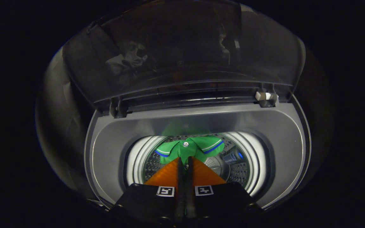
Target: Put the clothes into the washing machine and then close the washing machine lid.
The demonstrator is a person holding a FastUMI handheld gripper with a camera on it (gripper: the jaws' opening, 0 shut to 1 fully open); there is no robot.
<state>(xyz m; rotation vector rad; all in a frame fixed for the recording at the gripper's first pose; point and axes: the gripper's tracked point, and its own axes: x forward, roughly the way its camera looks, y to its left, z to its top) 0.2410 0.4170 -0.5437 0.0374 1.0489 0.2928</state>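
A grey top-loading washing machine [274, 133] lies below me with its dark see-through lid [182, 53] raised upright behind the opening. A green shirt [190, 148] with a white-and-blue edged collar and a white button hangs over the steel drum [236, 172]. My gripper [185, 164] is shut on the shirt's cloth, which is pinched between the fingers just above the drum's mouth.
The machine's grey top surround rings the drum opening. Two lid hinges [266, 96] sit at the back of it, left and right. A white inner ring [258, 158] lines the drum's mouth, and the drum wall is perforated.
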